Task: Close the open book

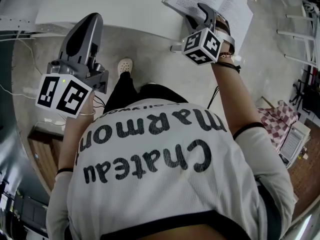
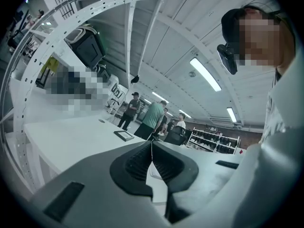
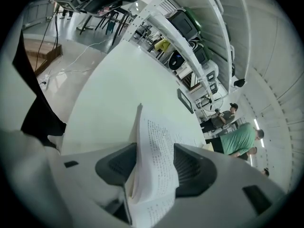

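The open book (image 1: pixel 220 1) lies at the near edge of the white table (image 1: pixel 110 6), at the top right of the head view. My right gripper (image 1: pixel 201 9) reaches onto it, jaws closed on a raised sheaf of printed pages (image 3: pixel 153 167). In the right gripper view those pages stand upright between the two pads of my right gripper (image 3: pixel 155 148). My left gripper (image 1: pixel 91 20) is held up at the left, short of the table and away from the book. Seen in its own view, the left gripper (image 2: pixel 152 145) is shut, with nothing between its touching tips.
A wooden box (image 1: pixel 45 154) and cables lie on the floor at the left. A checkered cloth (image 1: pixel 277 121) and a white rack (image 1: pixel 300 29) stand to the right. Several people (image 2: pixel 152 118) stand beyond the long table (image 2: pixel 61 137), where a dark flat item (image 2: pixel 124 135) lies.
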Demonstrator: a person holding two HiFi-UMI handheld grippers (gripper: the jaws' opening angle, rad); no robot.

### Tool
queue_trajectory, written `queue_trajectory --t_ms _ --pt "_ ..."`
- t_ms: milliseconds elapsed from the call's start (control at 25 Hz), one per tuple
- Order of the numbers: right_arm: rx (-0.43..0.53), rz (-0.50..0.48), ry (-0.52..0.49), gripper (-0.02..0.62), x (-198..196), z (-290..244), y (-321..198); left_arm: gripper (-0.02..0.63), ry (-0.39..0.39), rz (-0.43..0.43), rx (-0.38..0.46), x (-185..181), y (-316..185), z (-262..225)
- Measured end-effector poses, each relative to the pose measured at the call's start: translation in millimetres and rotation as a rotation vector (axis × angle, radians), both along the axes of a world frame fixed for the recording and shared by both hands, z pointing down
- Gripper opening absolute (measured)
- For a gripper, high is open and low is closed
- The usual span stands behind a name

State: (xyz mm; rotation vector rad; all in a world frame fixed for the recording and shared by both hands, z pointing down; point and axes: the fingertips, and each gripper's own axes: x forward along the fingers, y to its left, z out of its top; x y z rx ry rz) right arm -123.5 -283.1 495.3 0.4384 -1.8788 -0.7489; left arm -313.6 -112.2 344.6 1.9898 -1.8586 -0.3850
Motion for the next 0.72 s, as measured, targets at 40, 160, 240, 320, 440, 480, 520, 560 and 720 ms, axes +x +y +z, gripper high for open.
queue_trajectory --t_ms 40,160,240,320,440,480,520,560,720 --pt "0.01 -0.005 0.004 0.235 -0.4 -0.3 -0.4 0.025 0.002 -0.002 0.001 -0.5 0.5 -0.3" --pt "0.038 -0.019 0.013 0.235 -1.2 -0.7 -0.7 0.025 0.009 -0.009 -0.002 -2.1 2.2 1.0" --pt "0.054 -0.028 0.022 0.23 -1.7 0.3 0.9 0.025 0.01 -0.011 -0.003 -2.8 3.9 2.0" --pt "0.061 -0.036 0.035 0.193 -1.9 3.5 4.3 0.025 0.01 -0.01 -0.002 -2.7 5.1 2.2" --pt "0.068 -0.037 0.044 0.11 -1.9 9.3 9.2 0.025 0.01 -0.007 -0.003 -2.2 5.4 3.0" --pt "0.075 -0.033 0.043 0.107 -1.8 10.1 9.7 0.025 0.011 -0.005 -0.005 -2.2 5.3 3.8" --pt "0.08 -0.027 0.043 0.106 -1.9 10.4 9.6 0.025 0.012 -0.004 -0.008 -2.2 5.0 4.8" --pt "0.083 -0.022 0.043 0.106 -2.3 10.5 9.2 0.025 0.013 -0.002 -0.01 -2.2 4.8 5.6" --pt "0.087 -0.006 0.046 0.103 -4.0 11.1 8.3 0.025 0.018 0.006 -0.01 -1.5 3.4 6.4"
